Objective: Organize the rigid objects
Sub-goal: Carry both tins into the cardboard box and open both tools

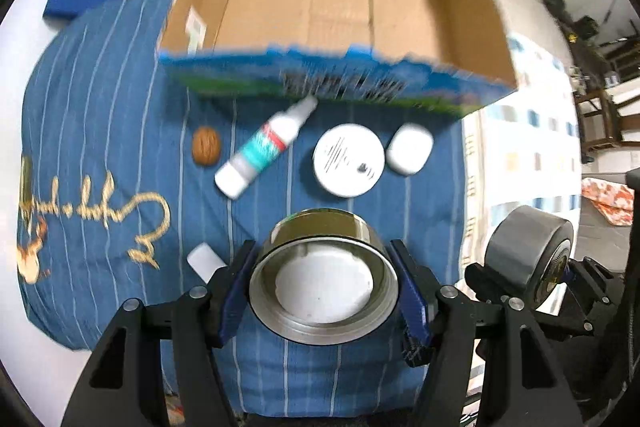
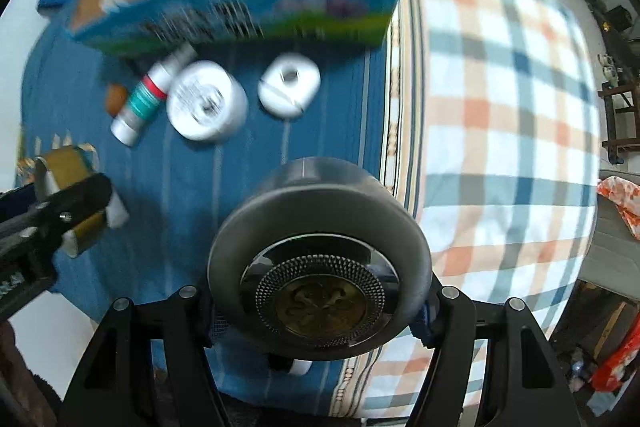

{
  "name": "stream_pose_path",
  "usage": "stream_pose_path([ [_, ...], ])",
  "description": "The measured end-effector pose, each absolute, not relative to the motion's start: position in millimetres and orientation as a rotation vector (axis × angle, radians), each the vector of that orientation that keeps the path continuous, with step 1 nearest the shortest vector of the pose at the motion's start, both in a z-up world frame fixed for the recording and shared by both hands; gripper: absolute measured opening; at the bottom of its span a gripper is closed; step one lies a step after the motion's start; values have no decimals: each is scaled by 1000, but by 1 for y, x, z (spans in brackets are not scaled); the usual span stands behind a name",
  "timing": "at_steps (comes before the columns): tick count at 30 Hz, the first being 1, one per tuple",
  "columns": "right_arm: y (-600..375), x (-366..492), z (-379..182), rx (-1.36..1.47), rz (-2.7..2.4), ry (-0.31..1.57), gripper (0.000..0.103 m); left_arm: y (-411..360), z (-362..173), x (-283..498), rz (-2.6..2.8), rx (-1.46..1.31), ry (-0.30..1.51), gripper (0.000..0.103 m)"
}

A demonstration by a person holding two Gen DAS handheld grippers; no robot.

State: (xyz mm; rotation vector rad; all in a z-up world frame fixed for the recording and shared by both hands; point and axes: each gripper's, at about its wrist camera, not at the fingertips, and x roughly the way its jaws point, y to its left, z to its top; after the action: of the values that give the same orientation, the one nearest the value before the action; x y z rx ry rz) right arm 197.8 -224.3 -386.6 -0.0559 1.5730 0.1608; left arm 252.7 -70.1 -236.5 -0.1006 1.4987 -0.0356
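A steel bowl (image 1: 324, 281) fills the downward-pointing left gripper (image 1: 325, 291); right gripper (image 2: 320, 311) clamps a grey tin (image 2: 320, 267).

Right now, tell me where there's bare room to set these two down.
The cardboard box is free: its floor shows bare. Blue striped cloth lies open left of the walnut, and the plaid cloth right of the box is bare. Crowded: the strip before the box, with spray bottle, white round tin and small white case.
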Motion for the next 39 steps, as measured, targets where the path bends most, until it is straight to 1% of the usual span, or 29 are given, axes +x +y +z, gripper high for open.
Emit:
stream_pose_path([
  [2, -224, 197, -363, -37, 160, 1527, 71, -68, -234, 269, -48, -96, 1467, 62],
  [4, -219, 209, -345, -5, 161, 1492, 71, -67, -216, 276, -68, -95, 1435, 62],
  [8, -211, 223, -307, 24, 170, 1423, 71, -65, -198, 294, -93, -76, 1382, 62],
  [13, -195, 256, -291, 44, 183, 1387, 71, -60, -182, 330, -110, -68, 1349, 62],
  [16, -186, 278, -286, 34, 186, 1384, 71, -57, -184, 357, -115, -53, 1341, 62],
  [24, -181, 355, -311, 31, 166, 1415, 71, -43, -219, 439, -134, -96, 1415, 62],
  [32, -172, 441, -364, -1, 168, 1483, 71, -39, -297, 524, -170, -212, 1599, 62],
  [39, -155, 501, -424, -31, 195, 1578, 71, -44, -360, 573, -182, -275, 1738, 62],
])
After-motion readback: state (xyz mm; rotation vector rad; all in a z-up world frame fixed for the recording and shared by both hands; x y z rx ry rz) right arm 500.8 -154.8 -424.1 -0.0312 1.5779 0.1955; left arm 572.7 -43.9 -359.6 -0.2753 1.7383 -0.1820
